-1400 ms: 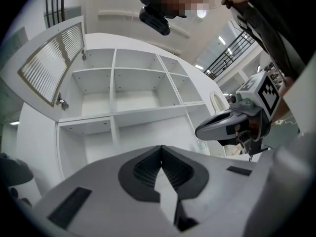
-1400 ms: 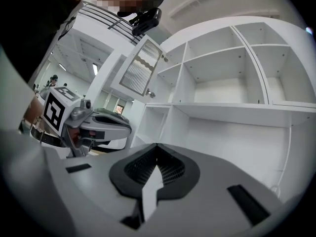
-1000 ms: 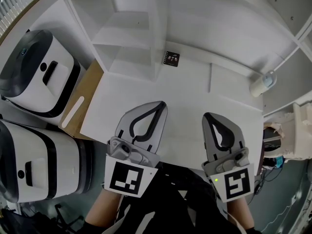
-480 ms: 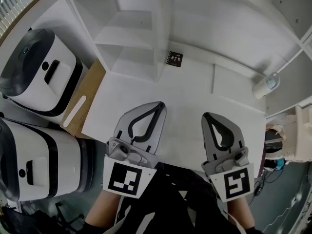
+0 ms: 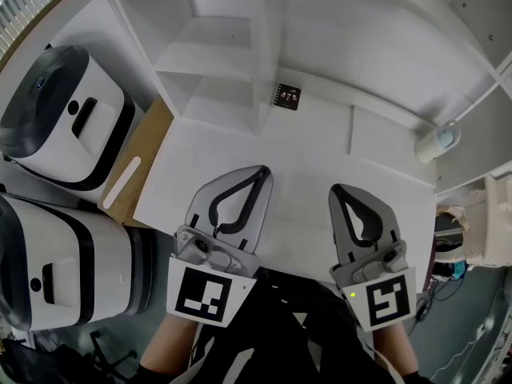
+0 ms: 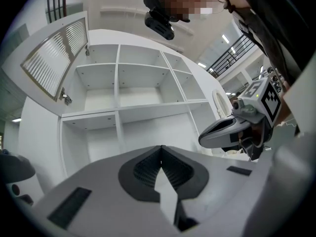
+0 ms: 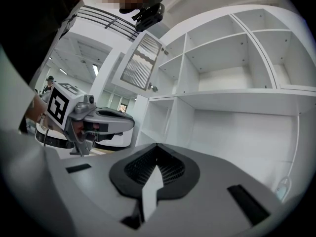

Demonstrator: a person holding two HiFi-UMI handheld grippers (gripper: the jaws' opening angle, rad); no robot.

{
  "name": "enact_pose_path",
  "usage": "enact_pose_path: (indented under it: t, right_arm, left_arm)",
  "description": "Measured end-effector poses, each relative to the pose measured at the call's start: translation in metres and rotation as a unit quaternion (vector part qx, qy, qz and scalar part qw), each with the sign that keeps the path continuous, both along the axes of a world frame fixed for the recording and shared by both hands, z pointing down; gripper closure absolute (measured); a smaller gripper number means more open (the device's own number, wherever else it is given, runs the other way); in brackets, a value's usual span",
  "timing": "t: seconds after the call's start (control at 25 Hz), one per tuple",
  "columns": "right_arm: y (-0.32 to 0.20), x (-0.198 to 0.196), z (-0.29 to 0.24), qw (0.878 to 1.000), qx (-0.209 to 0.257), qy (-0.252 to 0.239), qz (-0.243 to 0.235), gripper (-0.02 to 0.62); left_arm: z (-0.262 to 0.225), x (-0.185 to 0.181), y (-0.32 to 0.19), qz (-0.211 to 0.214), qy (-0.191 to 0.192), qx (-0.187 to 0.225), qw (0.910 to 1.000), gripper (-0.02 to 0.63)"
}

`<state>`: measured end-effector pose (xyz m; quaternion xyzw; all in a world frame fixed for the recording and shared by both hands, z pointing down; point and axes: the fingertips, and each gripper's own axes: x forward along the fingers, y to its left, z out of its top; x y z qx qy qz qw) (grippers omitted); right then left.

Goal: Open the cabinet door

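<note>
Currently we find left gripper and right gripper closed, empty, presumably parked level before the cabinet; louvred door stands open.

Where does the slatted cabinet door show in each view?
Head view: slatted door, top left corner, cut by the edge.
Left gripper view: door at upper left, swung open.
Right gripper view: door above centre-left, swung open.
Shared landmark: the white shelf cabinet it hangs on.

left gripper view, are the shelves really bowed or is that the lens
Left gripper view: the lens bows the shelves, and the corners go dark. Right gripper view: same bowing and dark corners. Head view: sharp, evenly lit, only soft shadows.
</note>
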<state>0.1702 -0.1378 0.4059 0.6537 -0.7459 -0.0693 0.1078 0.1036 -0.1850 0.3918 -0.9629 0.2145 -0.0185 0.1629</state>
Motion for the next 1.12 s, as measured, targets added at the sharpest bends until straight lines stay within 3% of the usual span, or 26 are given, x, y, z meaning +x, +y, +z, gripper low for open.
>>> enact_pose_path:
  t: [1.12]
  right_arm:
    - [0.0014,-0.0075,0.0032,1.000,-0.008,0.008,-0.017,0.597]
  left_arm:
    - [0.0027,-0.0052,0.0023,-0.013,-0.004,-0.003,0.9999,0.607]
